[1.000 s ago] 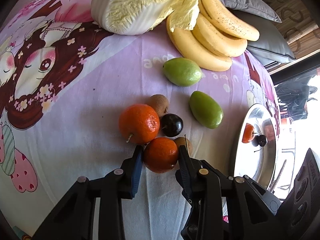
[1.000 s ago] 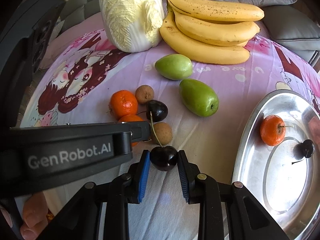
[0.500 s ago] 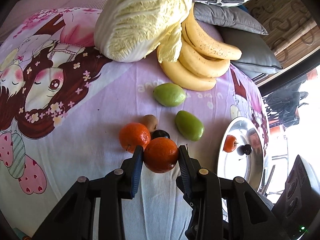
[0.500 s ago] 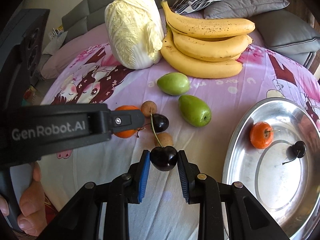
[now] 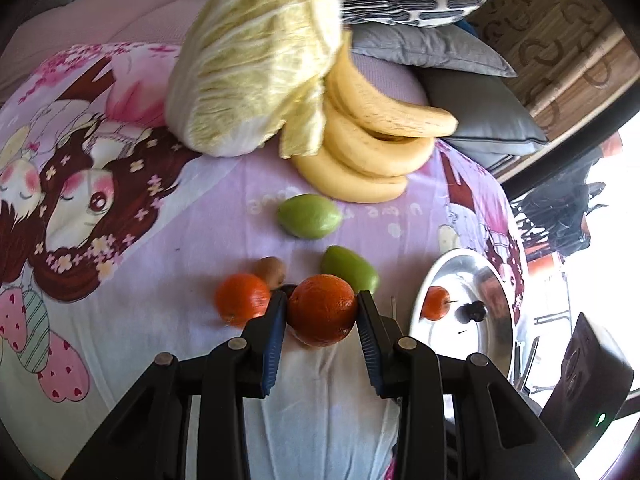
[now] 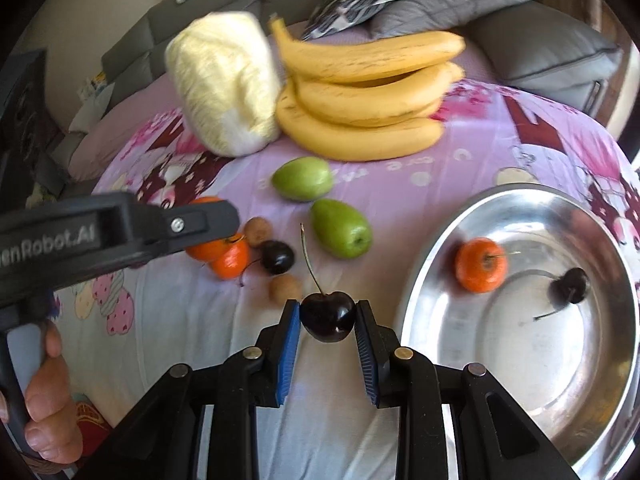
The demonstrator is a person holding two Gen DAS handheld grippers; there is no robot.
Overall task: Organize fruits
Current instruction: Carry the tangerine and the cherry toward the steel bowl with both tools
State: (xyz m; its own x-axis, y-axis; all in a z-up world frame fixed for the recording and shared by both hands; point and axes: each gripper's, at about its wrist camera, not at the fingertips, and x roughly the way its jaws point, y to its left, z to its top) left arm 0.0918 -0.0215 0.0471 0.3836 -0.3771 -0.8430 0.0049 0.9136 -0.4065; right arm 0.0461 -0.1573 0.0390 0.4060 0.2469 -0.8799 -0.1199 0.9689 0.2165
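My left gripper (image 5: 322, 312) is shut on an orange tangerine (image 5: 322, 310) and holds it above the purple cloth. My right gripper (image 6: 328, 316) is shut on a dark cherry (image 6: 328, 317) with its stem up, just left of the steel bowl (image 6: 432, 320). The bowl holds a tangerine (image 6: 480, 265) and a cherry (image 6: 569, 285). On the cloth lie another tangerine (image 5: 242, 300), a cherry (image 6: 277, 257), two brown longans (image 6: 258, 231) (image 6: 285, 288) and two green fruits (image 6: 303, 178) (image 6: 341, 228).
A bunch of bananas (image 6: 368, 96) and a napa cabbage (image 6: 226, 84) lie at the back of the cloth. Grey and patterned cushions (image 6: 540, 40) sit behind them. The left gripper's arm (image 6: 100, 232) crosses the right wrist view at the left.
Both grippers have lifted with their fruit and pulled back from the pile. The fruit on the cloth looks smaller and farther. The bowl shows more fully in the right wrist view.
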